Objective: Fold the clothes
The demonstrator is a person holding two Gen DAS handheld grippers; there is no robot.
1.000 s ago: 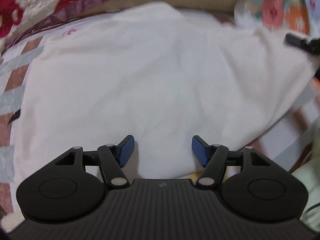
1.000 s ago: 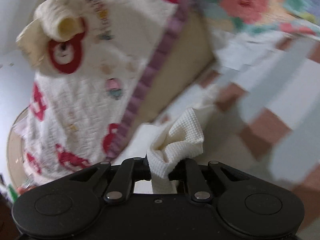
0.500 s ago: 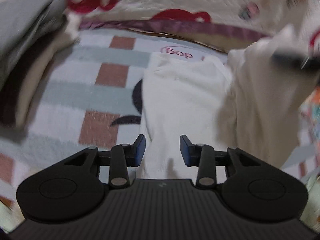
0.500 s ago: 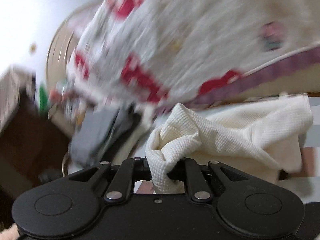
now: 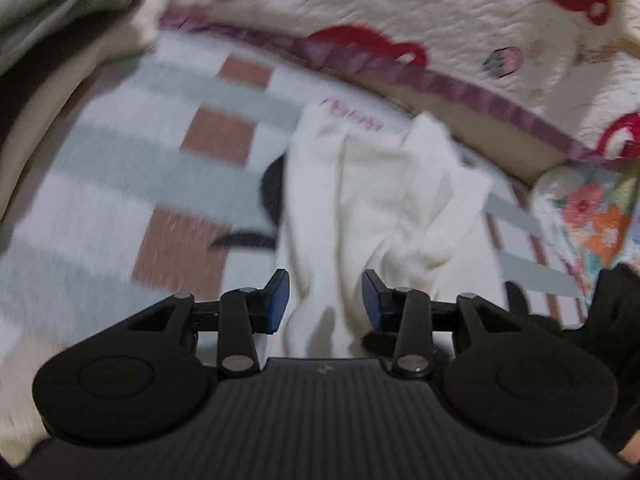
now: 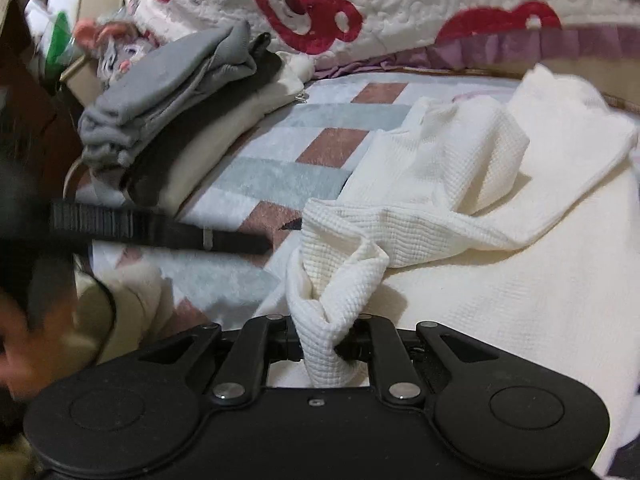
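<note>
A cream waffle garment (image 6: 460,184), a second ago spread flat, is now seen doubled lengthwise on the checked blanket (image 6: 304,148), clamped by the right gripper (image 6: 326,340); the left gripper (image 5: 323,298) is held apart

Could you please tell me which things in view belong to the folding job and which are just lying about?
Job in hand:
- cream waffle-knit garment
- right gripper, shut on its bunched edge
- left gripper, open over it

Lying about:
- stack of folded grey, dark and cream clothes
- red-patterned white quilt
- checked blanket
</note>
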